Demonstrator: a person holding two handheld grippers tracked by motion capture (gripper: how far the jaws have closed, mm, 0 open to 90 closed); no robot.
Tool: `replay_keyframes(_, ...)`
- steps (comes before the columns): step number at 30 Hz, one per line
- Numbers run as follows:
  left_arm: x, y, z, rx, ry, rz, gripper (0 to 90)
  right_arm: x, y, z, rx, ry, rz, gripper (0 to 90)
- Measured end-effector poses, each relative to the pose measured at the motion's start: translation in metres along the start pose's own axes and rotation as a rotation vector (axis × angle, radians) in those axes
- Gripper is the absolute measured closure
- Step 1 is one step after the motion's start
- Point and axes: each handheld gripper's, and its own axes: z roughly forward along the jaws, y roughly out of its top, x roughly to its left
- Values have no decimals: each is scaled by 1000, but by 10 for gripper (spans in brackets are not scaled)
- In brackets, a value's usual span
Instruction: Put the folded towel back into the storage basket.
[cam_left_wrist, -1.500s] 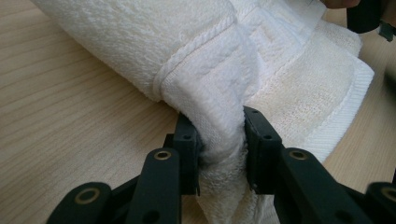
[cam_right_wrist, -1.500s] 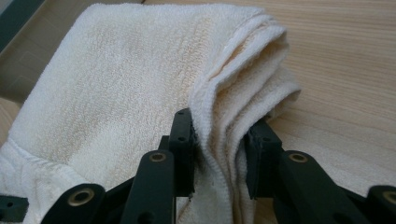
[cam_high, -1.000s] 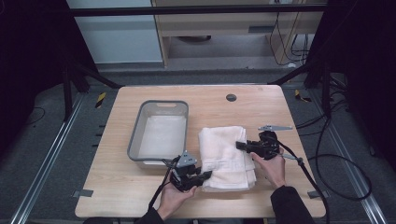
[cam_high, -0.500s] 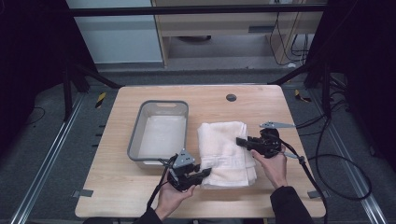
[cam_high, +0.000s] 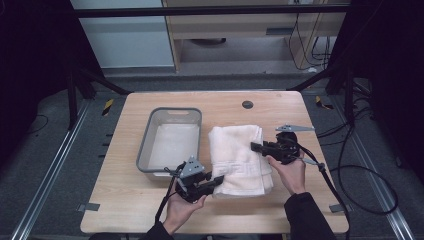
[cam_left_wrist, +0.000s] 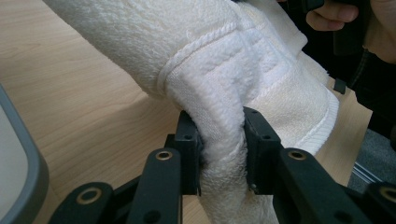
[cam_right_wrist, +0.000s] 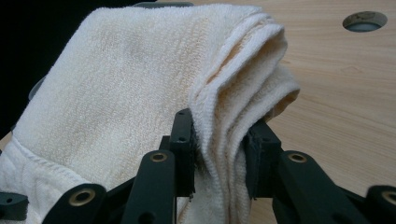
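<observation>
One folded towel (cam_high: 239, 157) on the worktop (cam_high: 125, 210), pinched by two hand-held grippers: left (cam_high: 216, 180) at 7 o'clock, right (cam_high: 255, 147) at 3; one tub (cam_high: 145, 150) at 9.

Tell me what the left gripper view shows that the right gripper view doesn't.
Left gripper view: the towel's stitched hem, the grey bin's rim, and the other hand beyond the towel. Right gripper view: the towel's stacked folded layers and the round hole in the table. Both: a gripper shut on the white towel, above the wooden table.
</observation>
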Motion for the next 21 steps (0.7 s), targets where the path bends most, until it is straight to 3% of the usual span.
replay_keyframes(14, 5, 11, -12, -37, 22, 4, 699, 7, 15, 2, -19, 2, 1, 690)
replay_keyframes(21, 11, 18, -23, -63, 30, -1, 699, 19, 28, 4, -34, -9, -16, 690)
